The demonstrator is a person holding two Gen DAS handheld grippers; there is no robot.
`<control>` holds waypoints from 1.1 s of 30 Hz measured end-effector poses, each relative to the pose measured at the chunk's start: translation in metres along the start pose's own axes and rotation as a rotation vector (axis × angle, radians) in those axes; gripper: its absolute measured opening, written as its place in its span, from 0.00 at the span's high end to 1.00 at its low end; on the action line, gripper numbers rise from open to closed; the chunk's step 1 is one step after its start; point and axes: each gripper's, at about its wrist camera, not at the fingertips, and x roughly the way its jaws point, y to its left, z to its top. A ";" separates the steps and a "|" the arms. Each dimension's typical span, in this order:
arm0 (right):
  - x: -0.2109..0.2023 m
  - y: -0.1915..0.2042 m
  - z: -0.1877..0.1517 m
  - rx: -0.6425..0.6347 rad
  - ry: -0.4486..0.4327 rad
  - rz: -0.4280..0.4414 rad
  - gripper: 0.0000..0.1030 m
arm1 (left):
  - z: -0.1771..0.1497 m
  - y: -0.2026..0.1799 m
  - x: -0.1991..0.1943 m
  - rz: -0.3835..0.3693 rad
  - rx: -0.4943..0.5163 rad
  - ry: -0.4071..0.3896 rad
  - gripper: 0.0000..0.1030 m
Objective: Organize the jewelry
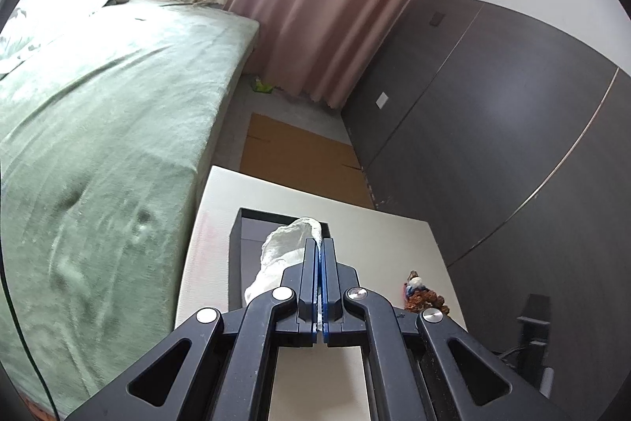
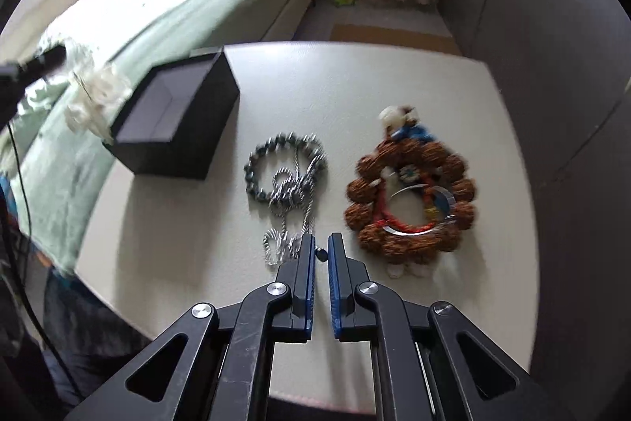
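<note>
While our right gripper (image 2: 322, 250) hovers with its jaws narrowly parted and a small dark bead between the tips, a silver cord (image 2: 290, 208) lies just beyond on the table (image 2: 394, 93), tangled through a dark bead bracelet (image 2: 284, 160). We judge the cord limp and the beads slippery; take the bead ring at its outer edge. To the right lies a stiffer brown seed bracelet (image 2: 410, 196). Farther left, our left gripper (image 1: 319, 247) pinches white tissue (image 1: 284, 243) over the open black box (image 2: 177, 121).
</note>
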 end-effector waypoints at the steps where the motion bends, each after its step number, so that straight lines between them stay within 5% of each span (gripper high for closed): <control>1: -0.009 -0.001 0.000 0.007 -0.022 0.008 0.92 | 0.000 -0.001 0.000 -0.002 0.001 0.000 1.00; 7: -0.056 -0.010 0.005 0.066 -0.152 0.064 0.92 | -0.001 -0.005 0.002 -0.004 0.007 0.001 1.00; 19: -0.117 -0.009 0.066 0.126 -0.343 0.116 0.99 | 0.009 0.008 -0.003 -0.036 -0.043 -0.014 1.00; 24: -0.119 0.007 0.077 0.098 -0.263 0.082 0.99 | 0.012 0.012 -0.007 -0.047 -0.059 -0.024 1.00; 25: -0.113 0.006 0.073 0.108 -0.239 0.076 0.97 | 0.013 0.013 -0.008 -0.051 -0.063 -0.026 1.00; 27: -0.097 -0.002 0.062 0.148 -0.188 0.058 0.75 | 0.014 0.015 -0.010 -0.056 -0.071 -0.030 1.00; 28: -0.088 -0.007 0.054 0.175 -0.167 0.057 0.49 | 0.015 0.016 -0.010 -0.059 -0.076 -0.030 1.00; 29: -0.078 -0.011 0.046 0.198 -0.151 0.058 0.41 | 0.015 0.016 -0.011 -0.061 -0.079 -0.029 1.00; 33: -0.035 -0.018 0.014 0.231 -0.056 0.098 0.41 | 0.015 0.017 -0.013 -0.066 -0.085 -0.028 1.00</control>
